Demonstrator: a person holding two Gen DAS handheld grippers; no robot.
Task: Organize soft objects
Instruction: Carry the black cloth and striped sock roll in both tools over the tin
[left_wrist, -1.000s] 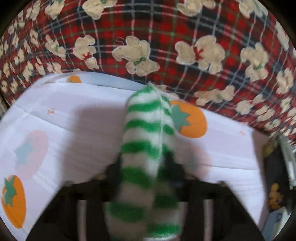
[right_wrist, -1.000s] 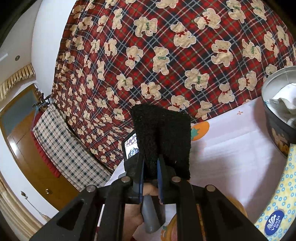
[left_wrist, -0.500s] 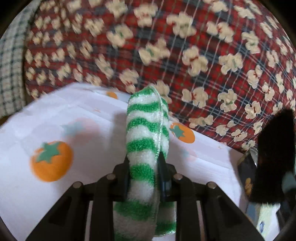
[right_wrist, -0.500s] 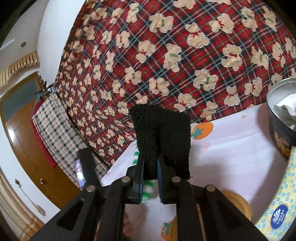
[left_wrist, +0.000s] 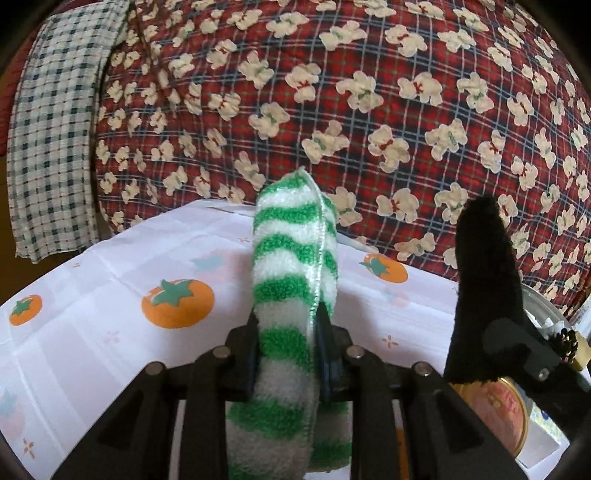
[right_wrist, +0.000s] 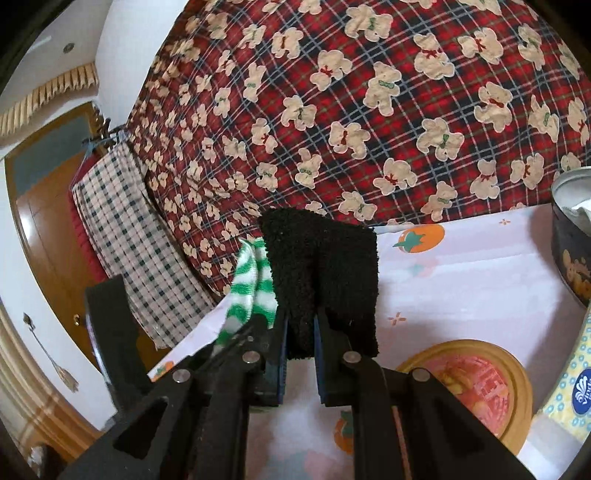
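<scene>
My left gripper (left_wrist: 286, 332) is shut on a fluffy green-and-white striped sock (left_wrist: 295, 251), which stands folded upright above the white tomato-print tablecloth (left_wrist: 110, 295). The right gripper (right_wrist: 300, 325) is shut on a fuzzy black sock (right_wrist: 325, 266), also held upright over the cloth. In the left wrist view the black sock (left_wrist: 484, 277) and the right gripper's frame show at the right. In the right wrist view the striped sock (right_wrist: 251, 284) peeks out just left of the black one, close beside it.
A red plaid blanket with teddy bears (left_wrist: 369, 92) hangs behind the table, a checked cloth (left_wrist: 48, 129) to its left. A dark round tin (right_wrist: 572, 236) with something white inside stands at the right, a round orange-rimmed lid (right_wrist: 476, 380) and a tissue pack (right_wrist: 569, 398) nearer.
My left gripper has lifted and swung with the striped sock, bringing the black sock into its view at the right. The striped sock has come up beside the black one.
</scene>
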